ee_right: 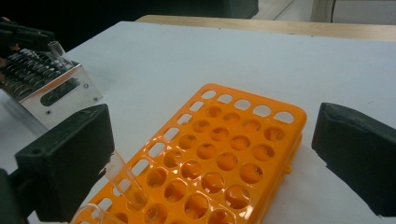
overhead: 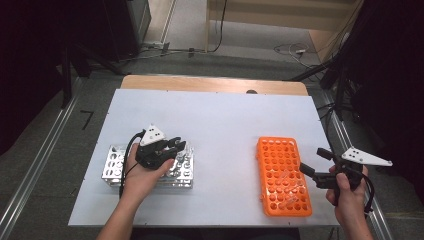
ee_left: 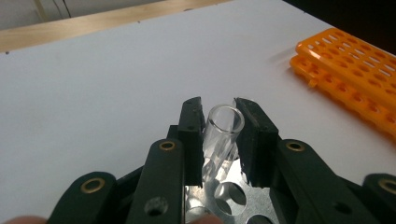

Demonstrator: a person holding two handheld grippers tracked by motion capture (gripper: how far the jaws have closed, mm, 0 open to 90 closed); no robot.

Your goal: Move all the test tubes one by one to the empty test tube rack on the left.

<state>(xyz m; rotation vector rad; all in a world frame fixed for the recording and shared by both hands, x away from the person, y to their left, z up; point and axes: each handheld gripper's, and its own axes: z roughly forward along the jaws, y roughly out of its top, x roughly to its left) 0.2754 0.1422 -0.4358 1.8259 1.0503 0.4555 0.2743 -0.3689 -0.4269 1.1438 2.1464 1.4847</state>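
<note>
My left gripper (overhead: 177, 145) hangs over the right end of a metal tube rack (overhead: 112, 167). It is shut on a clear test tube (ee_left: 223, 130) that stands upright between its pads (ee_left: 192, 135), the open mouth up and the lower end at a hole of the metal rack (ee_left: 252, 205). My right gripper (overhead: 314, 161) is open at the right edge of an orange tube rack (overhead: 282, 175). In the right gripper view its jaws stand wide apart over the orange rack (ee_right: 224, 149), and clear tubes (ee_right: 126, 182) lean in holes by the left jaw.
Both racks sit on a white board (overhead: 215, 120) over a wooden table. The orange rack (ee_left: 350, 60) lies far right in the left gripper view. The metal rack (ee_right: 60, 88) and its tube (ee_right: 56, 49) show far left in the right gripper view.
</note>
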